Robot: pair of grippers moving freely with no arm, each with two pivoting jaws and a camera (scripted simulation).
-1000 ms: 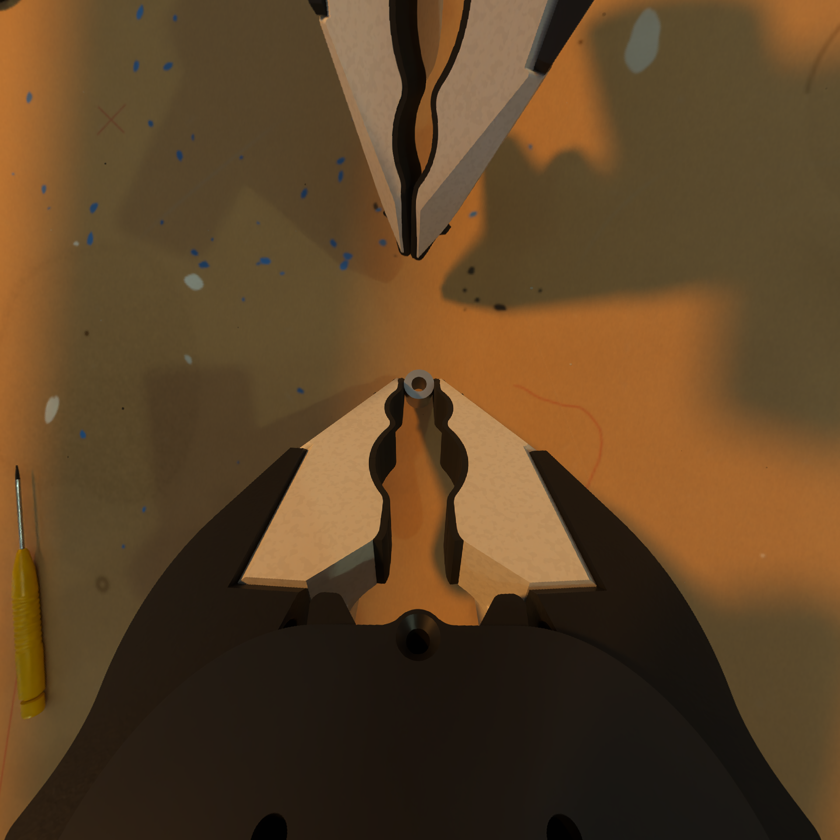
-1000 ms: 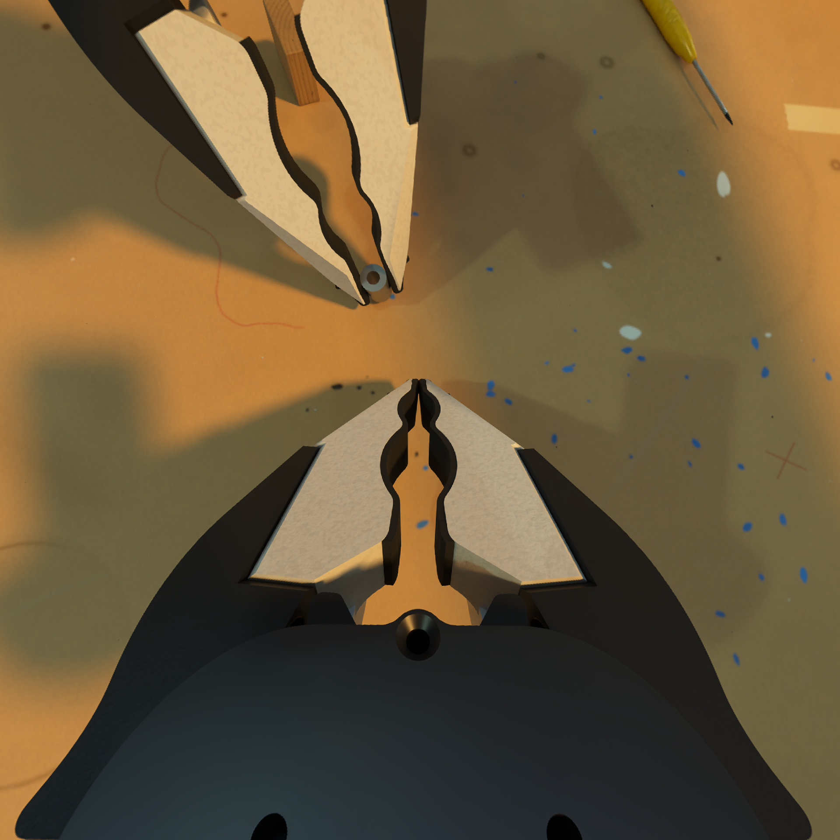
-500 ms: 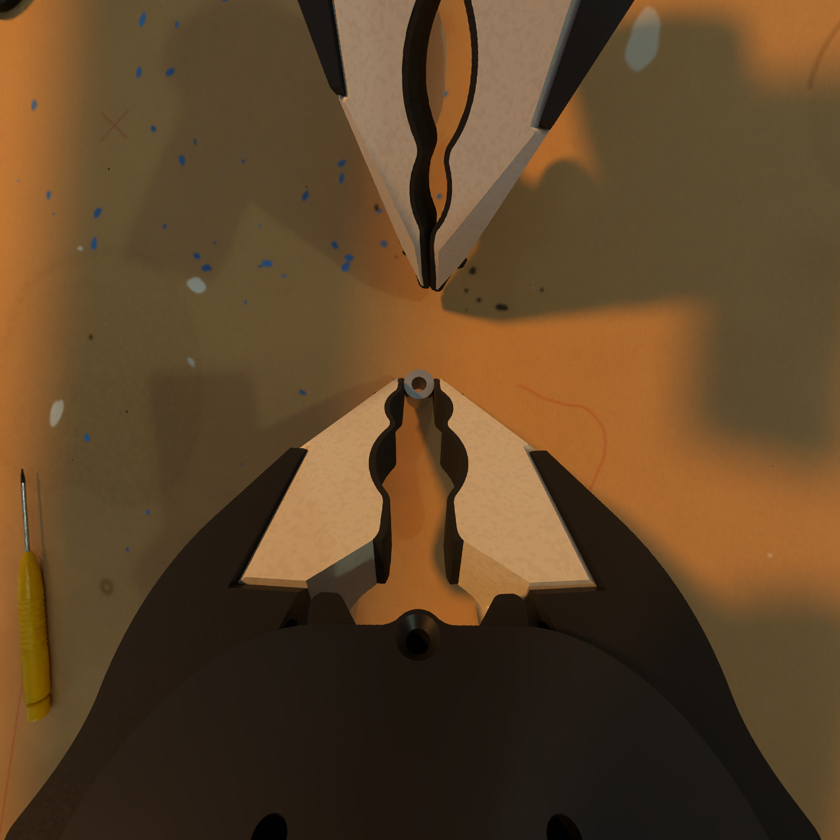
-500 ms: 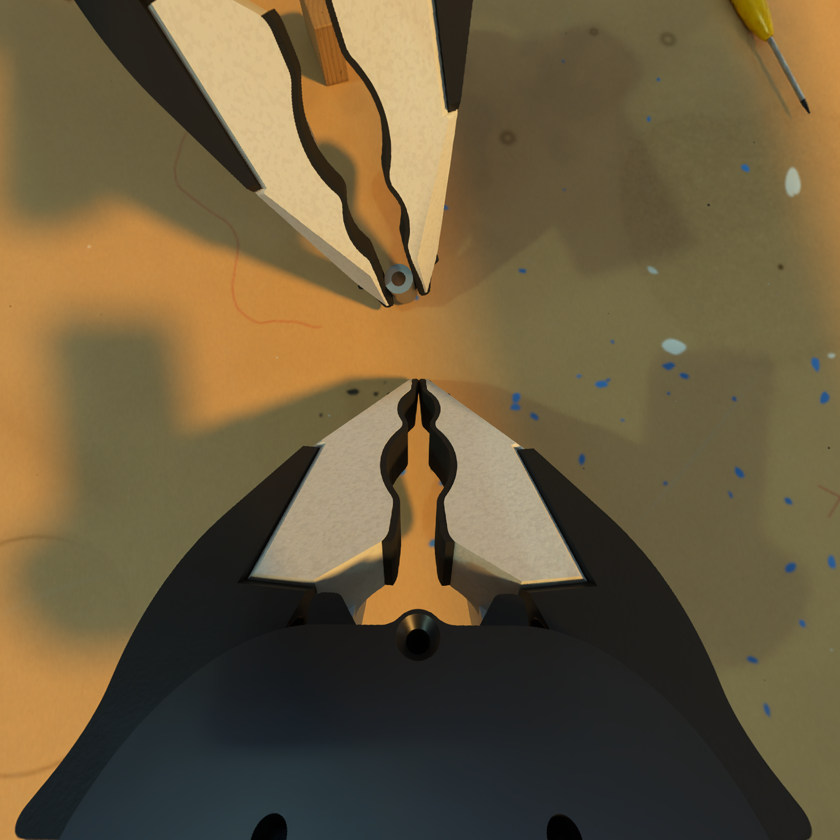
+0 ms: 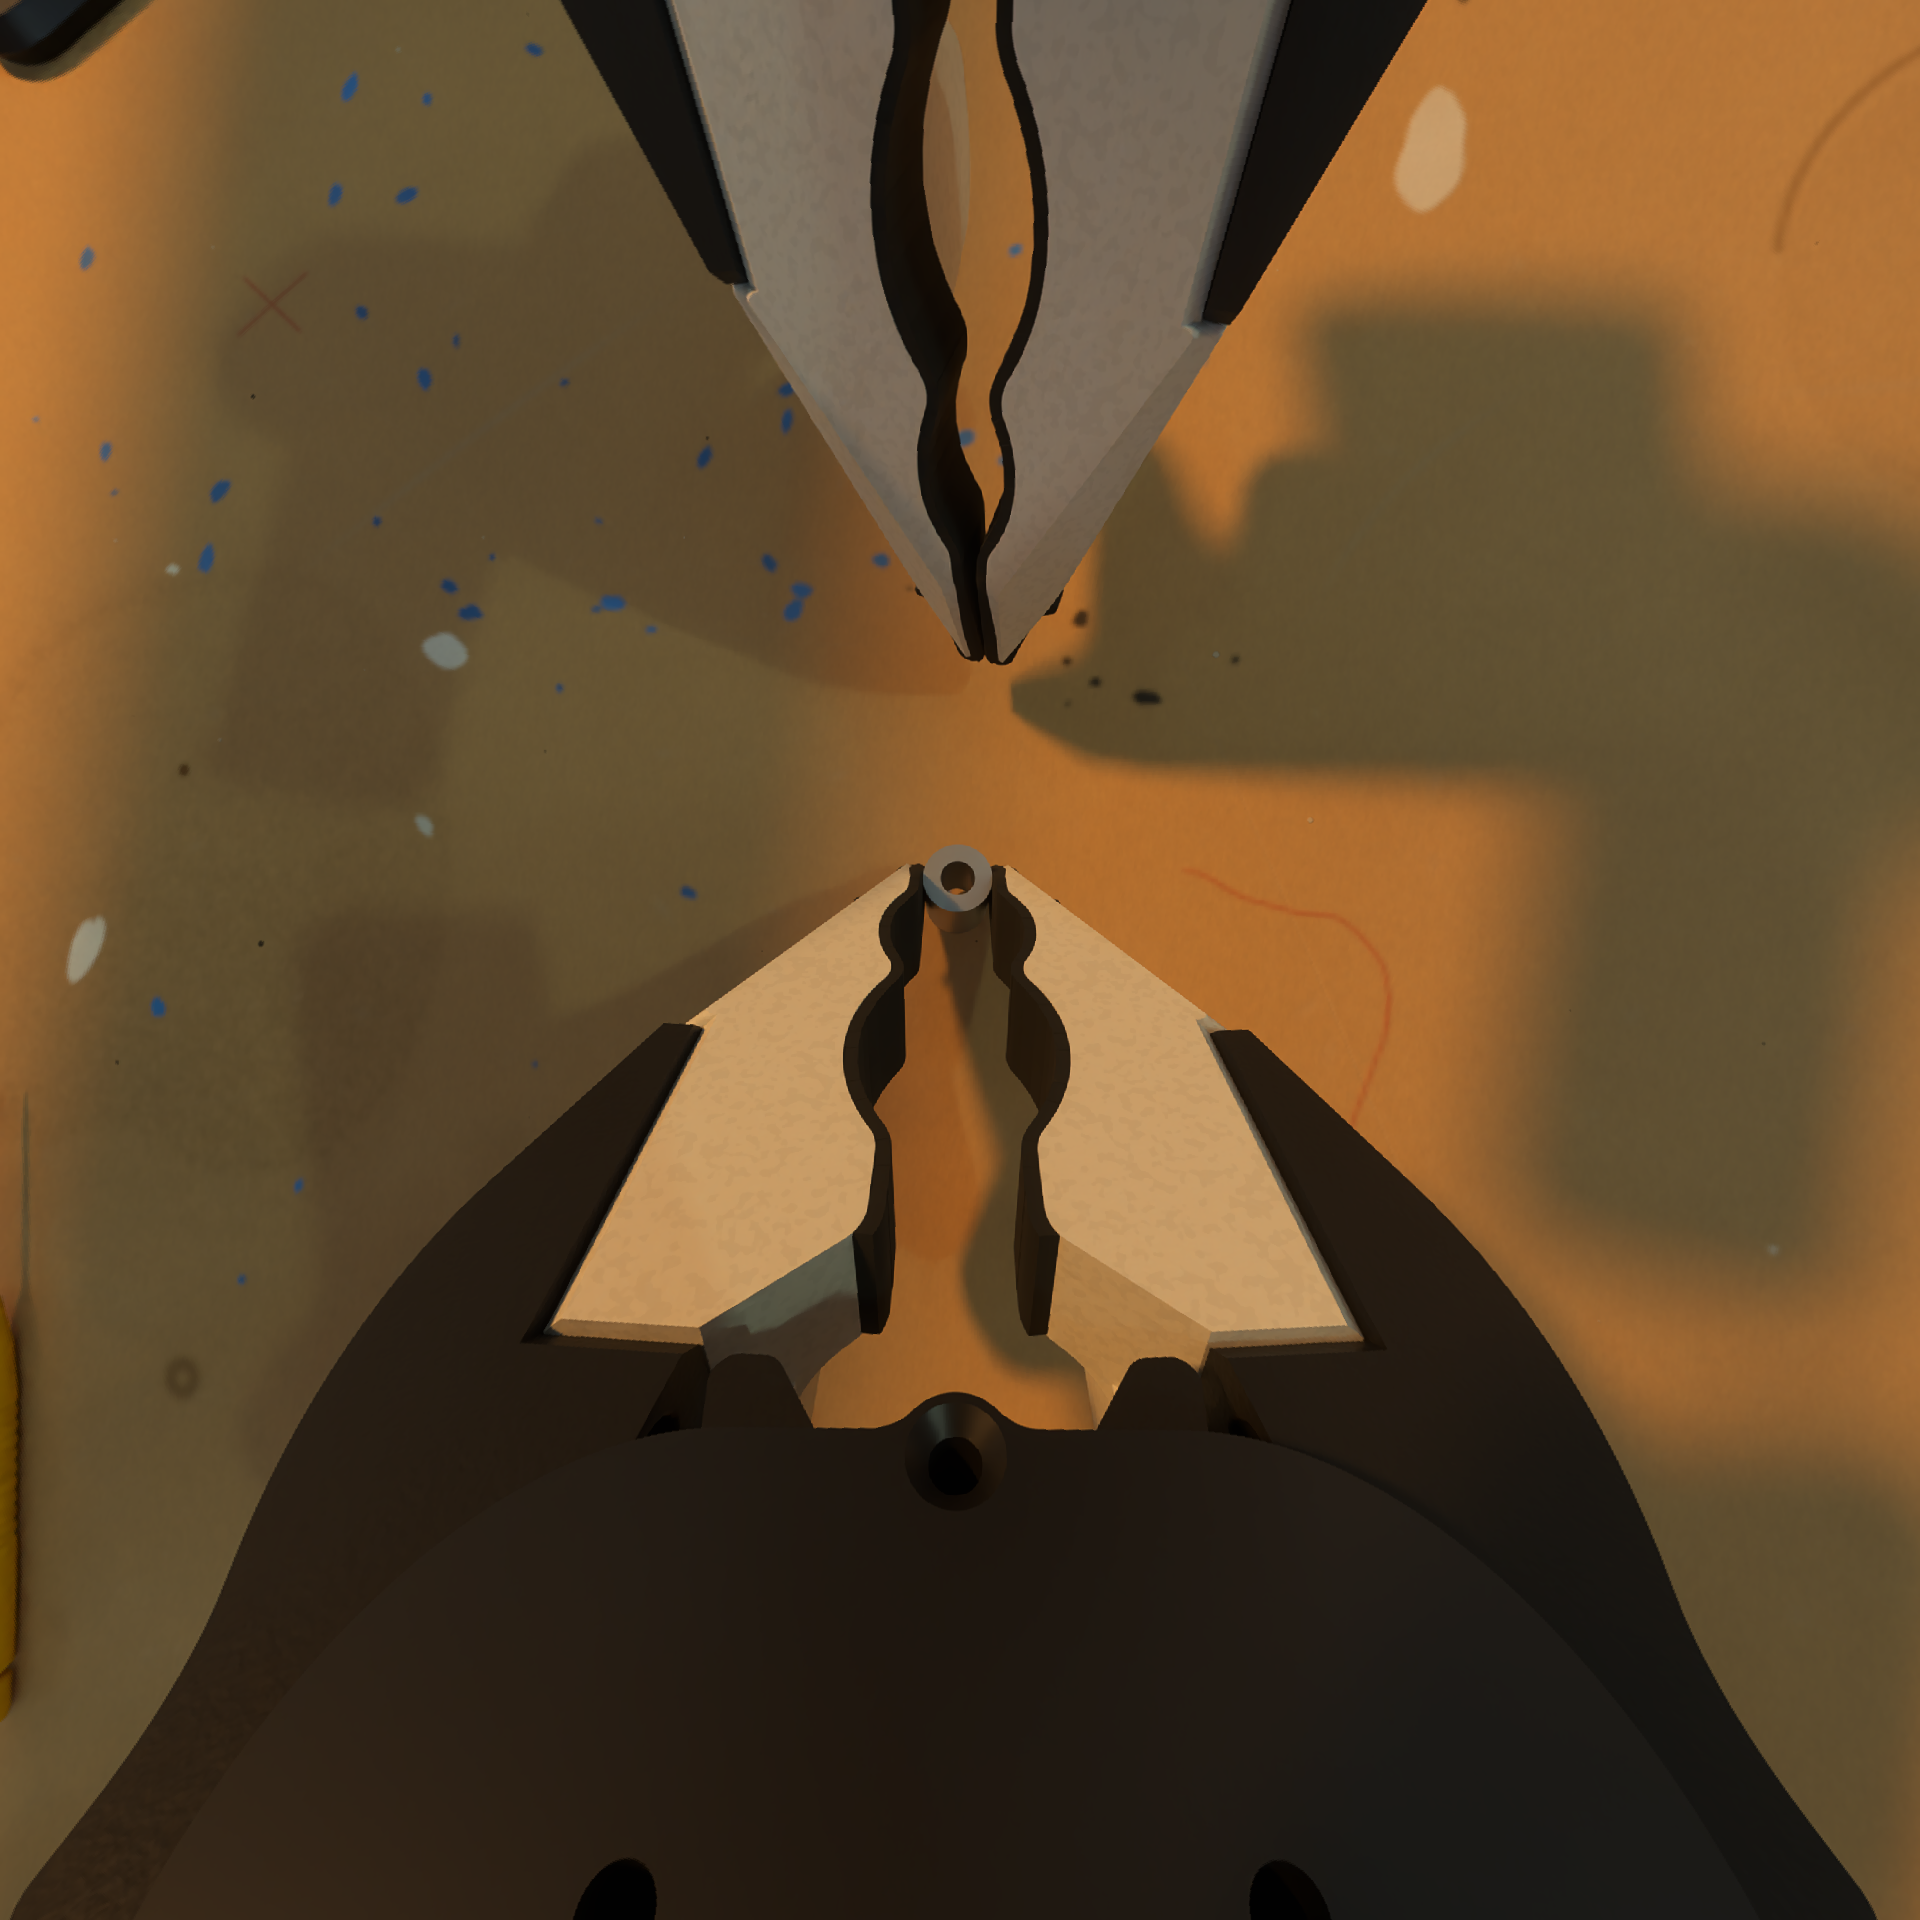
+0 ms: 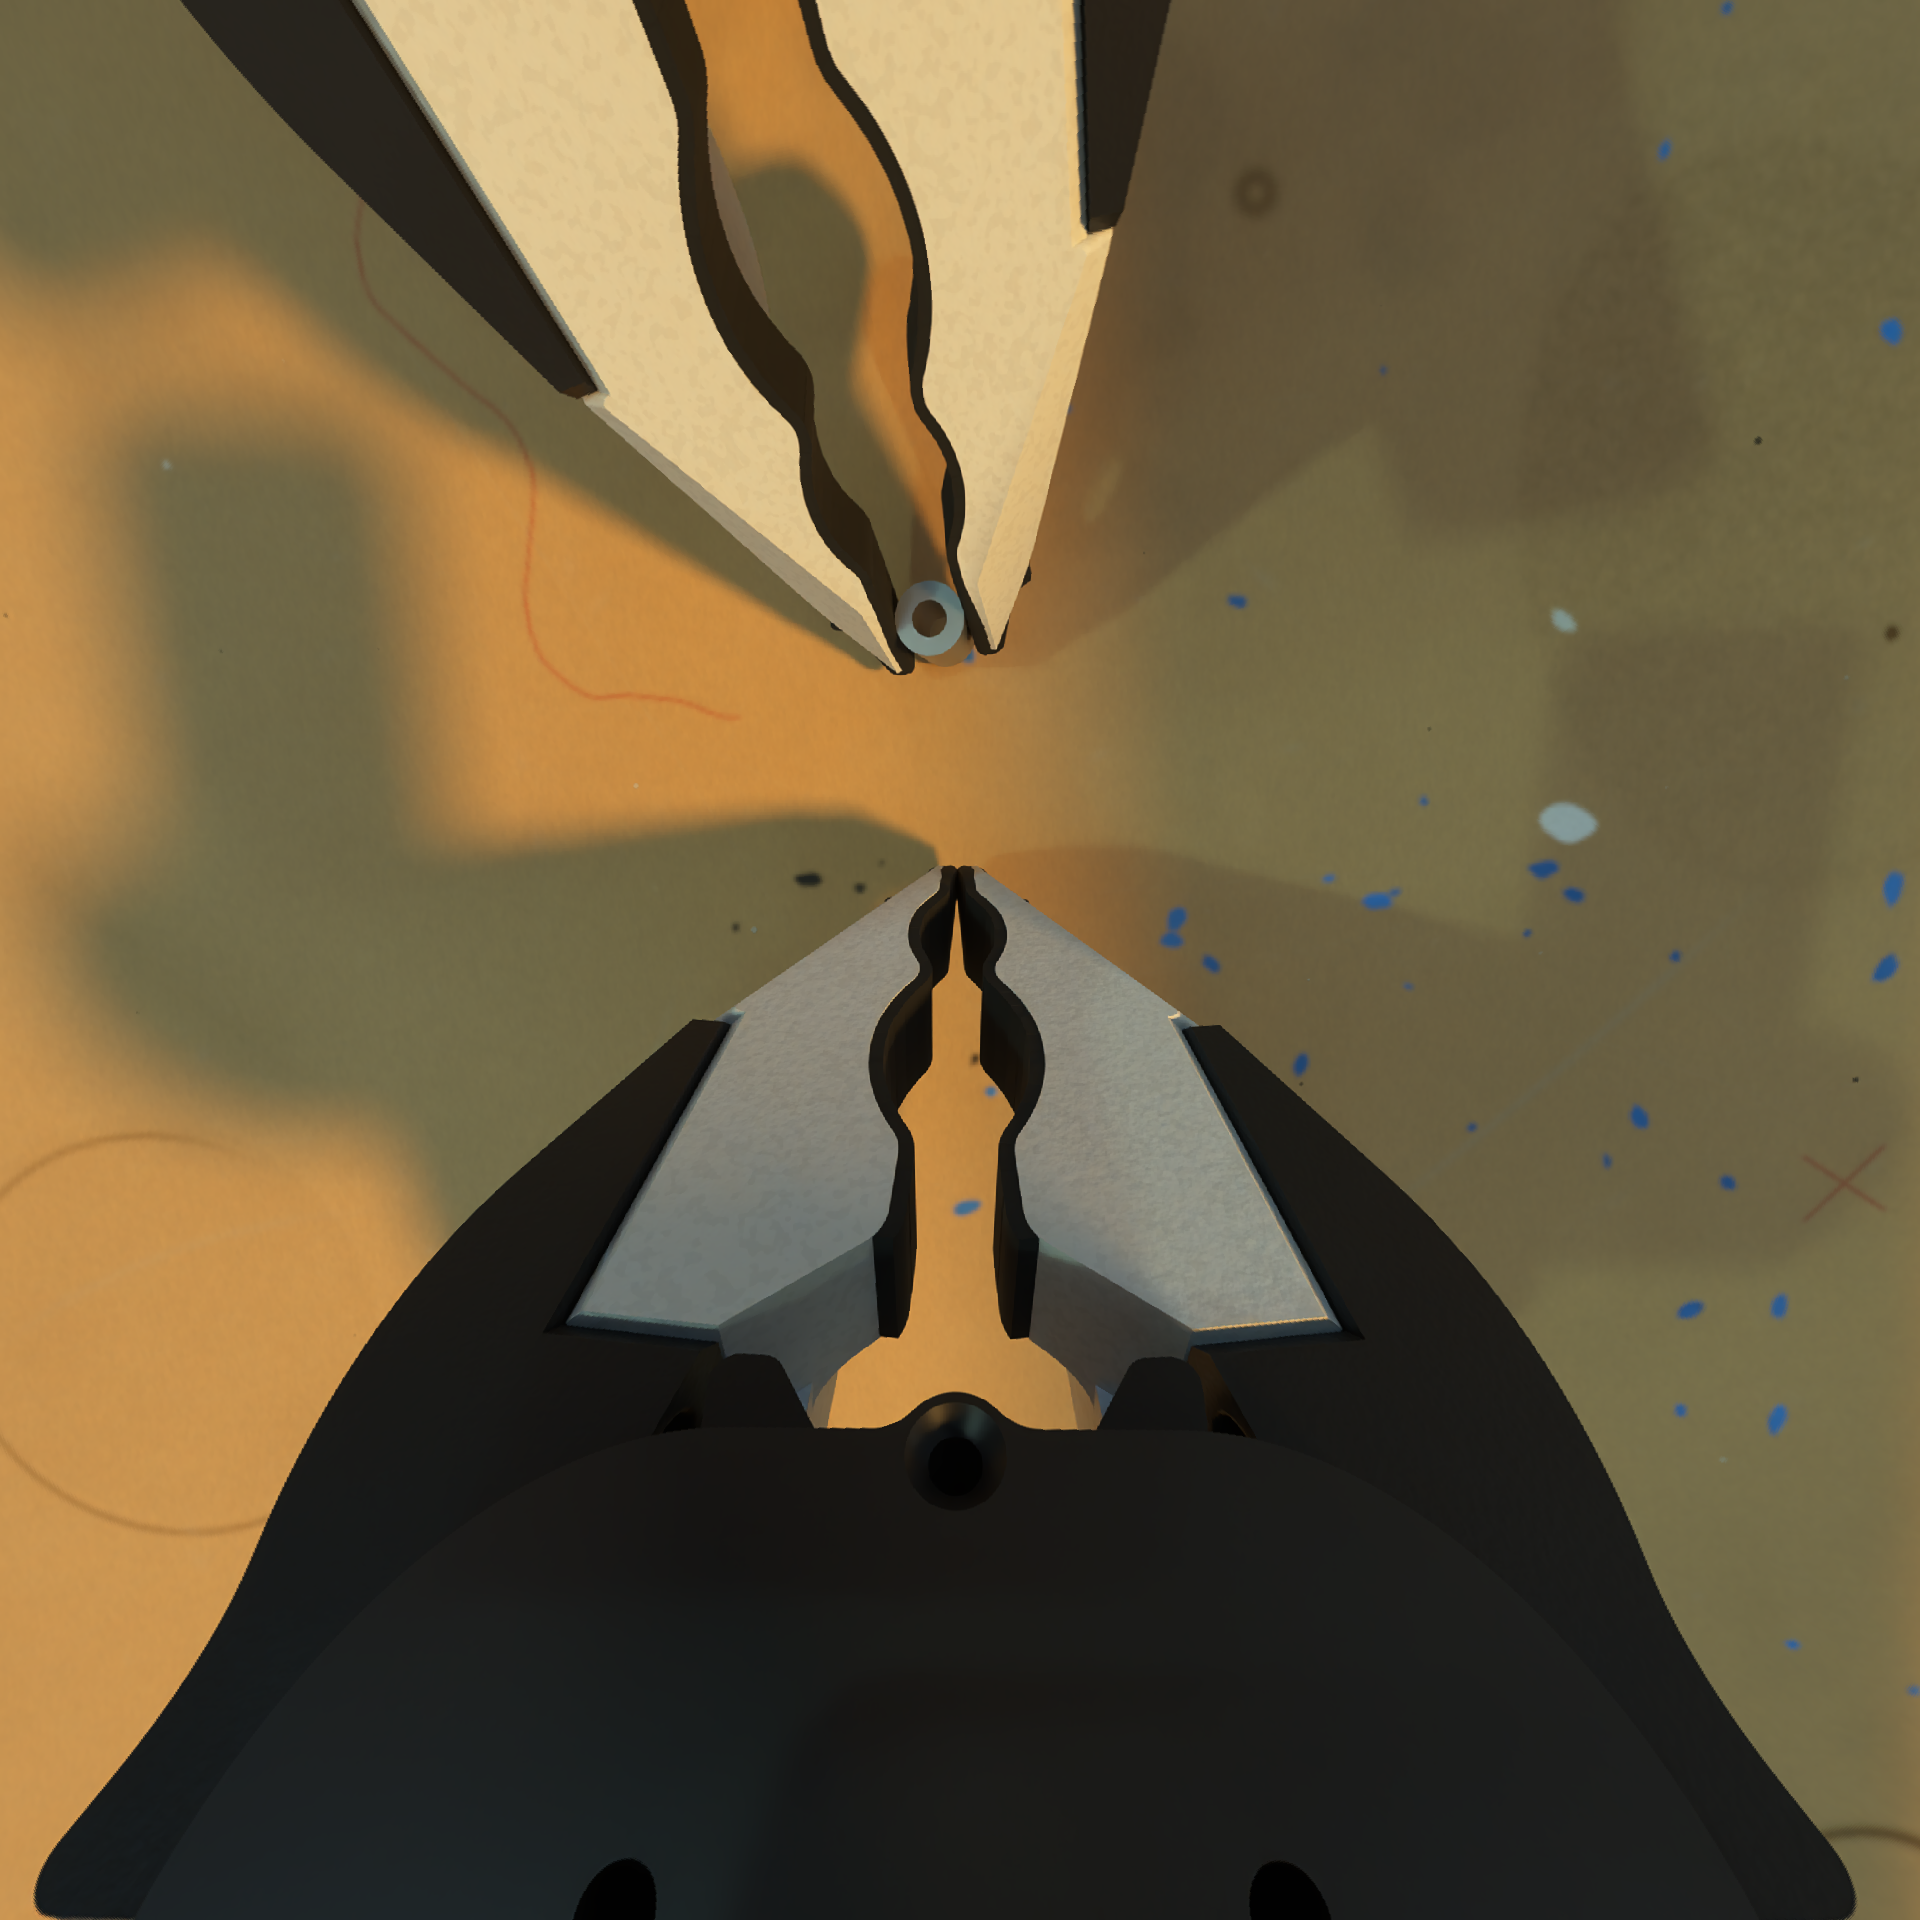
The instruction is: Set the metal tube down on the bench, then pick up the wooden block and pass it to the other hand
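My left gripper (image 5: 957,885) is shut on the metal tube (image 5: 957,879), a small grey tube seen end-on as a ring at the fingertips, above the orange bench (image 5: 1299,790). My right gripper (image 6: 956,873) is shut and empty. It faces the left gripper tip to tip with a short gap between them. In the left wrist view the right gripper (image 5: 982,649) comes in from the top. In the right wrist view the left gripper (image 6: 930,636) holds the tube (image 6: 928,620) at the top. The wooden block is not in view.
A yellow-handled screwdriver (image 5: 6,1507) lies at the far left edge of the left wrist view. A dark object's corner (image 5: 42,31) shows at the top left. Blue and white paint specks (image 6: 1567,823) and thin red scratches mark the bench.
The two grippers have drawn closer, tips now a short gap apart. The wooden block and the screwdriver have slid out of the right wrist view. The left gripper still holds the tube.
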